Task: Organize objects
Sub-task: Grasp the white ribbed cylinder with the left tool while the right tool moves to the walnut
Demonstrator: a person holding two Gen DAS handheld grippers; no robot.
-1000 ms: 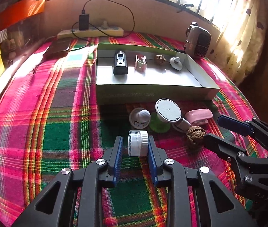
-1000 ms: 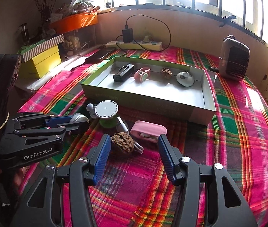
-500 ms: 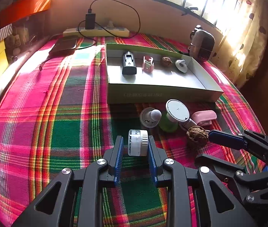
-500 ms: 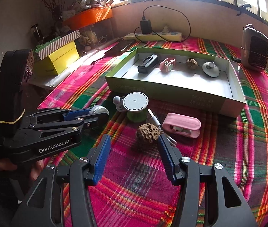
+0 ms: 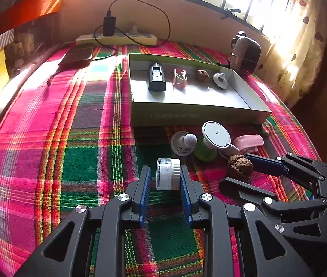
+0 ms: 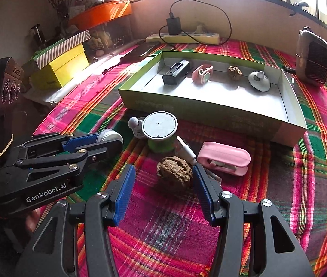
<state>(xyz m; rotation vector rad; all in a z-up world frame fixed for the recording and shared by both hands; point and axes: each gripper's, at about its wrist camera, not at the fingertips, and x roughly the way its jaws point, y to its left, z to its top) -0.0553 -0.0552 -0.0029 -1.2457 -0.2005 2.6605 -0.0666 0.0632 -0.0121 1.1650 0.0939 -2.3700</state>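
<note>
My left gripper (image 5: 165, 175) is shut on a small white and clear round container (image 5: 168, 173), held above the plaid cloth; it also shows in the right wrist view (image 6: 108, 136). My right gripper (image 6: 163, 180) is open, its jaws on either side of a brown walnut (image 6: 174, 171) on the cloth, which also shows in the left wrist view (image 5: 239, 165). An open green box (image 5: 186, 115) behind holds a black device (image 5: 157, 79), a pink clip (image 5: 180, 78), another walnut (image 5: 202, 75) and a white knob (image 5: 220, 79).
Beside the walnut lie a pink case (image 6: 224, 158), a white disc on a green spool (image 6: 160, 127), a white plug (image 6: 185, 149) and a small smiley-face knob (image 5: 183, 142). A heater (image 6: 313, 55) stands at the back right, a power strip (image 6: 184, 38) at the back, boxes (image 6: 61, 64) left.
My right gripper has moved forward so that the walnut now sits between its open jaws. My left gripper has lifted and pulled back slightly with the container.
</note>
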